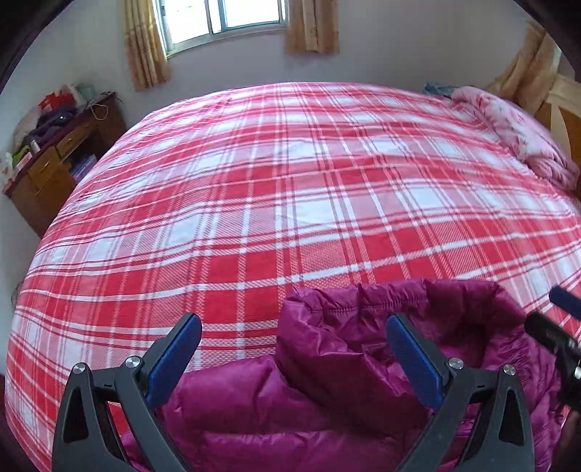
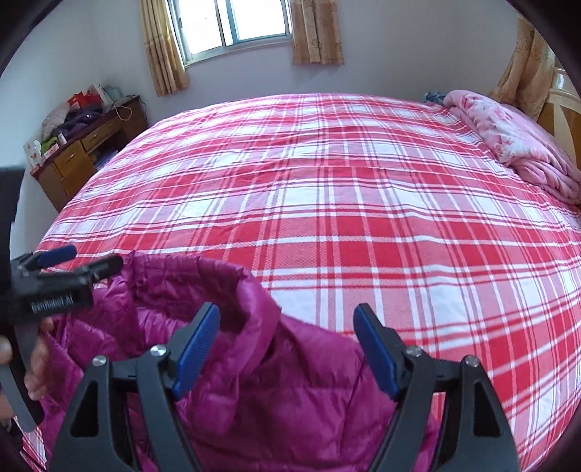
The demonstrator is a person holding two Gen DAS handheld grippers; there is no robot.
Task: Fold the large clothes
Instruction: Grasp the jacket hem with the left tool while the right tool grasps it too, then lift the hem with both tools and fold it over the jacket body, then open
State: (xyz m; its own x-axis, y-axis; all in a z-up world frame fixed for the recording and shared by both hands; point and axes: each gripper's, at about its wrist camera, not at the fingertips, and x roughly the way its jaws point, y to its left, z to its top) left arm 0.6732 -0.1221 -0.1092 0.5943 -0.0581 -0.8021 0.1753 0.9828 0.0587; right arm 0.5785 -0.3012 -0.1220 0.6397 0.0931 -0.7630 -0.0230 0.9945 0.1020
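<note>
A magenta puffer jacket point(image 1: 326, 370) lies at the near edge of the bed, collar standing up toward the bed's middle. My left gripper point(image 1: 292, 332) is open and empty, hovering over the jacket's left shoulder. In the right wrist view the jacket point(image 2: 254, 392) fills the lower left, and my right gripper point(image 2: 287, 323) is open and empty above its right shoulder. The right gripper shows at the right edge of the left wrist view point(image 1: 555, 326). The left gripper shows at the left edge of the right wrist view point(image 2: 69, 265), beside the collar.
The bed carries a red and white plaid sheet point(image 1: 290, 188). A pink floral quilt point(image 1: 515, 134) lies bunched at the far right by the headboard. A wooden desk point(image 1: 54, 159) with clutter stands at the far left. A window with curtains point(image 1: 221, 18) is in the far wall.
</note>
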